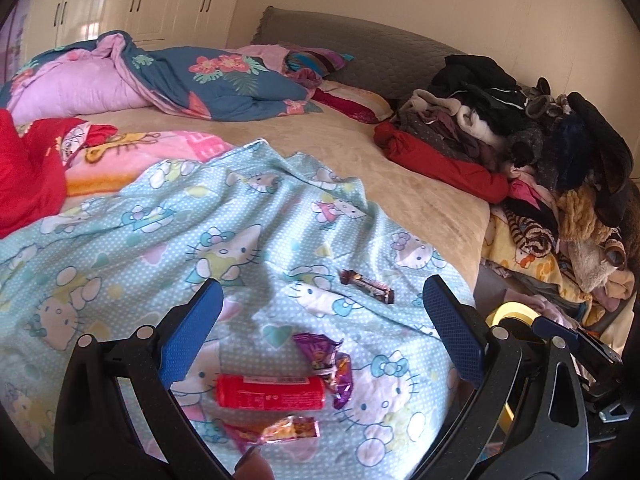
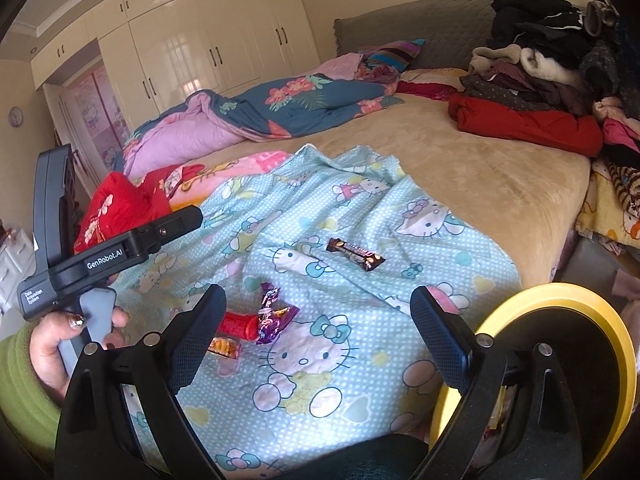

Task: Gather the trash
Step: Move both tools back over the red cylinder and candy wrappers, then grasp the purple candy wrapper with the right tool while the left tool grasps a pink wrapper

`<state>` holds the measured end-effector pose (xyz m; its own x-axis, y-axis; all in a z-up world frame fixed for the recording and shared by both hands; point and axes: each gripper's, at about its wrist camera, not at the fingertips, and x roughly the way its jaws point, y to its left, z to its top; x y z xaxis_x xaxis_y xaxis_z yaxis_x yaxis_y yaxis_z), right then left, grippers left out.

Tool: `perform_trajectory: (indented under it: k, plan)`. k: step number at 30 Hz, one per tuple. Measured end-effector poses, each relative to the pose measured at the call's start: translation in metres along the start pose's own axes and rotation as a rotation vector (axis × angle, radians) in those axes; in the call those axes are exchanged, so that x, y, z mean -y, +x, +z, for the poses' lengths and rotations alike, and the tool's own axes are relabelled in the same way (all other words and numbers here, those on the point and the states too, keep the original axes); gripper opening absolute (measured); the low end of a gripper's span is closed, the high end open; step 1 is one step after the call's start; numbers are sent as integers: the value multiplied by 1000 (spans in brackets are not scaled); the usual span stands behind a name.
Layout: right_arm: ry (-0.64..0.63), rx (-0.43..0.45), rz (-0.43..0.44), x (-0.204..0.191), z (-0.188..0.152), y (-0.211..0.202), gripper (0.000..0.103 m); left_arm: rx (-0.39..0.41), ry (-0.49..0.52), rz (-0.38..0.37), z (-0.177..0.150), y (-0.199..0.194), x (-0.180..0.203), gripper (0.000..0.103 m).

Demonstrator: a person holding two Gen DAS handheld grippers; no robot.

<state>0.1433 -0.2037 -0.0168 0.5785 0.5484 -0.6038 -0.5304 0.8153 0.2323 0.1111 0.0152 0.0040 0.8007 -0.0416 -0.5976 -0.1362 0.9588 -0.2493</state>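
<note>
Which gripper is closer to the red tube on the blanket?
Left. The left gripper hangs open right over the red tube. The right gripper, also open, sits off to the tube's right, toward the yellow bin.

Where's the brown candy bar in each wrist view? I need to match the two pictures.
Left wrist: brown candy bar lies right of centre on the cat-print sheet, just left of the right jaw's tip.
Right wrist: brown candy bar lies just above centre, beyond both jaws, on the cat-print sheet.
Shared landmark: the red can, nearer the camera and left of the bar in both.
</note>
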Motion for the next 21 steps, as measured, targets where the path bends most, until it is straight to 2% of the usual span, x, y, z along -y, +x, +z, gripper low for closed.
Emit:
perform_trajectory:
  k: [13, 21]
  plan:
    - [-66, -98, 32, -20, -9, 54, 91, -48, -11, 58, -14, 7, -34, 92]
    - [-127, -176, 54, -33, -18, 85, 90, -98, -43, 66, -26, 10, -59, 92]
